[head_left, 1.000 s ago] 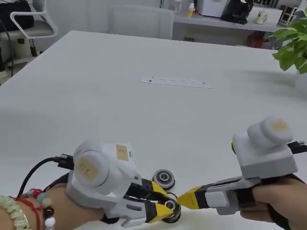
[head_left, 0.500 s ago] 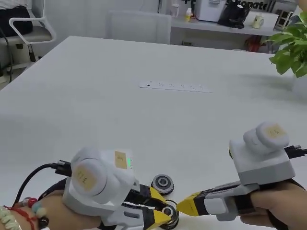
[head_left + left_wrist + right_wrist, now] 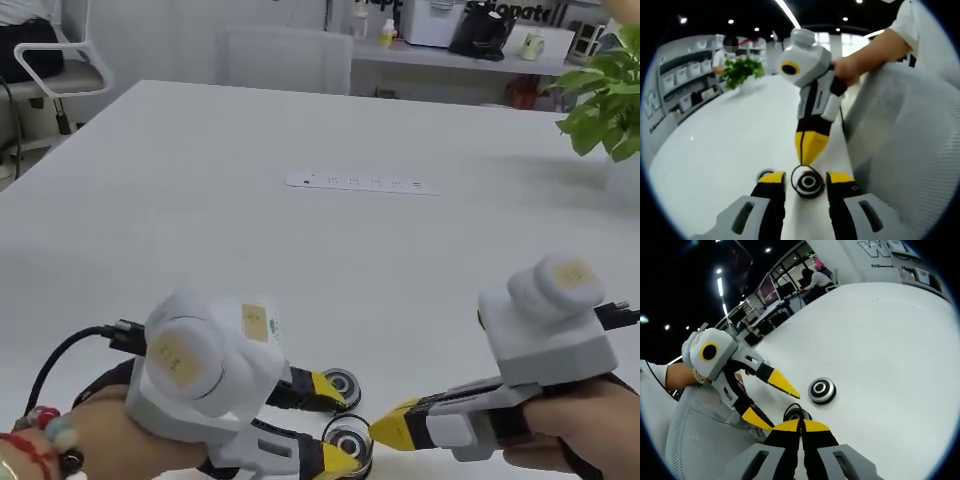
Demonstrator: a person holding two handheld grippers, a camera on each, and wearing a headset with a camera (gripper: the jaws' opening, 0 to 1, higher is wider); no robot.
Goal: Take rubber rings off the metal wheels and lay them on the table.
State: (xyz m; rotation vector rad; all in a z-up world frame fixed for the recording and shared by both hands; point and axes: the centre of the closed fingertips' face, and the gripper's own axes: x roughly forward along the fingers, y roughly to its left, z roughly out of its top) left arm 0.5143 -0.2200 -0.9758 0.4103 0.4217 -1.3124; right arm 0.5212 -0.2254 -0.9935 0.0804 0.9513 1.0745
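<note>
**Left tongs widen round the wheel, right tongs nip the ring**

Head view: the pale sticker on my left gripper [image 3: 343, 425] carries marks too small to read. Its jaws stand apart on either side of a metal wheel [image 3: 347, 438], wider than half a second ago. A second wheel [image 3: 341, 384] lies just beyond on the table [image 3: 200, 200].

Left gripper view: my right gripper [image 3: 802, 161] points down at the wheel, jaws together on the rubber ring [image 3: 792, 176].

Right gripper view: the wall lettering starts with "W" and the rest is cut off.
</note>
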